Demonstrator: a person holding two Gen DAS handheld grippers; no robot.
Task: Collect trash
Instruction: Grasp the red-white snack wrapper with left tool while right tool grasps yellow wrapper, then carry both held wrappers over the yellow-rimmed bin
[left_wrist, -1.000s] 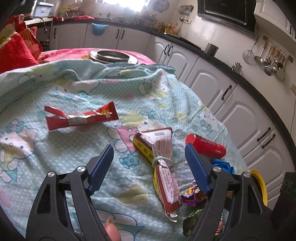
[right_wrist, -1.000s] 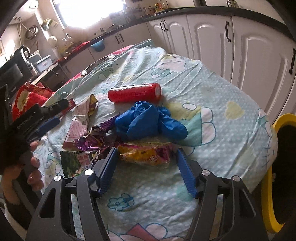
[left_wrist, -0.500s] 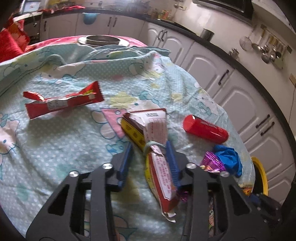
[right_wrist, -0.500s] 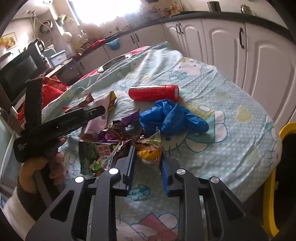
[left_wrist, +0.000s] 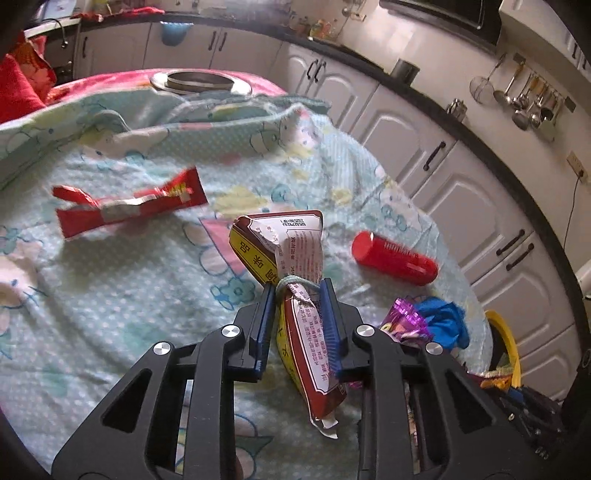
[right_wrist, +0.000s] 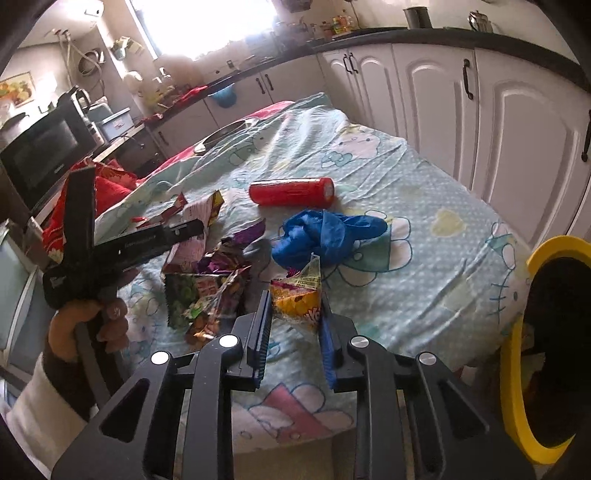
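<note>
On the pale blue cartoon sheet (left_wrist: 110, 295), my left gripper (left_wrist: 297, 290) is closing its jaws, and the pads press a red-and-yellow snack packet (left_wrist: 295, 243) just below its string tie. The right wrist view shows that gripper (right_wrist: 147, 240) held by a hand (right_wrist: 88, 321). My right gripper (right_wrist: 295, 299) is shut on a crumpled yellow wrapper (right_wrist: 301, 280), raised slightly off the sheet. Loose on the sheet lie a red wrapper (left_wrist: 129, 206), a red cylinder (right_wrist: 291, 191), a blue glove (right_wrist: 328, 232), purple foil (right_wrist: 236, 251) and a green packet (right_wrist: 188, 295).
A yellow-rimmed bin (right_wrist: 546, 251) stands off the sheet's right edge. White cupboards (left_wrist: 461, 184) under a dark counter curve round the right and back. A metal basin (left_wrist: 201, 79) sits at the far end and red cushions (left_wrist: 18, 85) lie at the far left.
Both grippers went from open to closed, the left on the tied packet and the right on the yellow wrapper. The right one has lifted its wrapper a little.
</note>
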